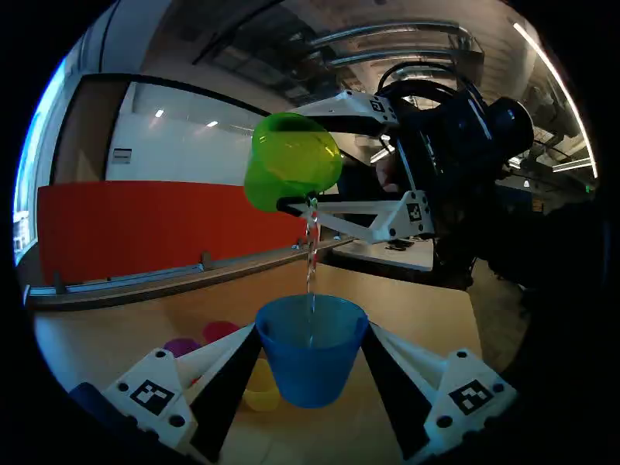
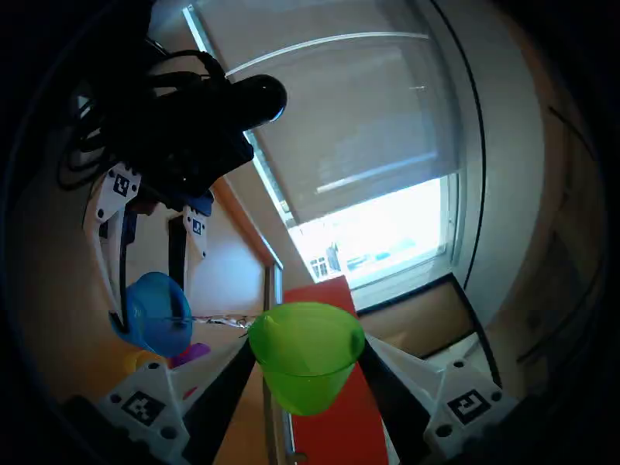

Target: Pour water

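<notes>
My left gripper [image 1: 310,356] is shut on a blue cup [image 1: 311,358], held upright above the wooden table [image 1: 101,341]. Above it, the right gripper [image 1: 298,159] holds a green cup [image 1: 291,160] tipped over, and a thin stream of water [image 1: 311,248] falls from its rim into the blue cup. In the right gripper view, my right gripper [image 2: 307,364] is shut on the green cup [image 2: 305,355], and the stream of water [image 2: 221,319] runs from its lip to the blue cup [image 2: 159,312] held by the left gripper [image 2: 151,310].
Purple [image 1: 180,346], pink [image 1: 218,331] and yellow [image 1: 262,387] cups sit on the table below the blue cup. A red panel [image 1: 155,225] with a rail stands behind the table. A window with a blind [image 2: 372,155] lies beyond the green cup.
</notes>
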